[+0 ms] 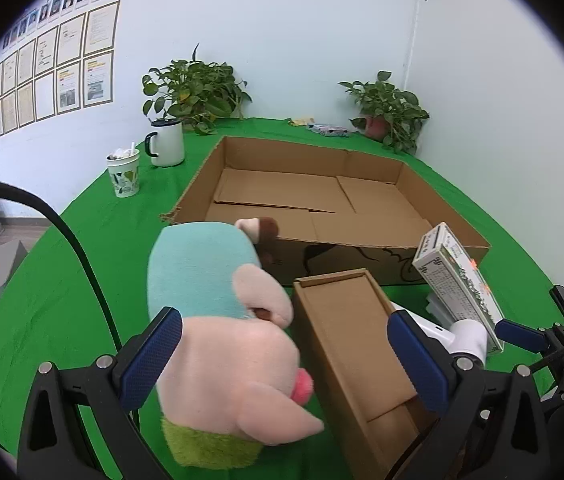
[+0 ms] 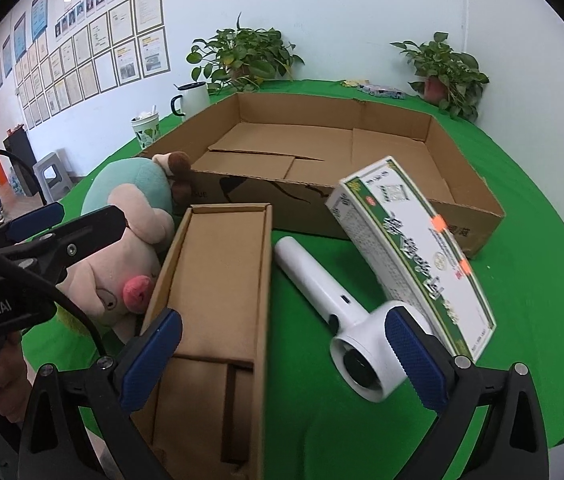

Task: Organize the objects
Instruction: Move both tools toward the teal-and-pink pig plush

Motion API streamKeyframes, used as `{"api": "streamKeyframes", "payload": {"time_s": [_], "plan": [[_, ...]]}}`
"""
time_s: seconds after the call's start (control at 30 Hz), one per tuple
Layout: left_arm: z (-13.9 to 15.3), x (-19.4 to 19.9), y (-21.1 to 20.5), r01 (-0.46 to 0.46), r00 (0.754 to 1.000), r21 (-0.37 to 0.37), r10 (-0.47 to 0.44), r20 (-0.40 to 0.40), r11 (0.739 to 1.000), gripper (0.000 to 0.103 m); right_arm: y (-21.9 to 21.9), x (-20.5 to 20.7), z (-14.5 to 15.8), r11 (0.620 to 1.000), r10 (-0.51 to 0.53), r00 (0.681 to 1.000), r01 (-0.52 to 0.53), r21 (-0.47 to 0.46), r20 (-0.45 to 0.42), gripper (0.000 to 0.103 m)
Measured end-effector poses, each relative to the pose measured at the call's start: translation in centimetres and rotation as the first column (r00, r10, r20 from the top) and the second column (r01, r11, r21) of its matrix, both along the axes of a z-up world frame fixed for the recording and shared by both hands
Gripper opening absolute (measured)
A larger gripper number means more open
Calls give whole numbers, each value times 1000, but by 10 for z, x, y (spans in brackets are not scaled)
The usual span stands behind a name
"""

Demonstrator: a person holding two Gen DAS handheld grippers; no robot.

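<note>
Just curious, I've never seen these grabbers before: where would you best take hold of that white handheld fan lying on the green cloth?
By its straight handle, coming from above with the right tool, one finger on each long side. The white fan lies flat, the handle is slim and even, while the round head looks too wide and sits against the green-and-white box.

White wall (image 1: pixel 282 32) (framed papers (image 1: pixel 62 76)), grey stool (image 2: pixel 52 172).

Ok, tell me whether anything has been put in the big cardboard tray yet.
No: the big cardboard tray shows only its bare cardboard floor, with nothing lying inside it.
</note>
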State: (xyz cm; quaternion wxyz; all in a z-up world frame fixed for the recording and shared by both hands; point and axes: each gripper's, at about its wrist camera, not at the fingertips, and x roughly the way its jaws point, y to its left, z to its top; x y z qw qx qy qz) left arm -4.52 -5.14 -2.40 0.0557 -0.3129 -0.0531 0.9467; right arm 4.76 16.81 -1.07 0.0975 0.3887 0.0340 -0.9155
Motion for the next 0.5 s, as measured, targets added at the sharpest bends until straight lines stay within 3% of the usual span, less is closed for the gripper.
{"api": "streamKeyframes", "payload": {"time_s": [0.5], "plan": [[9,11,36,56,998,-17,-57,-9,998,102,50,29,5,996,-62,998,60,-60,-30,102]]}}
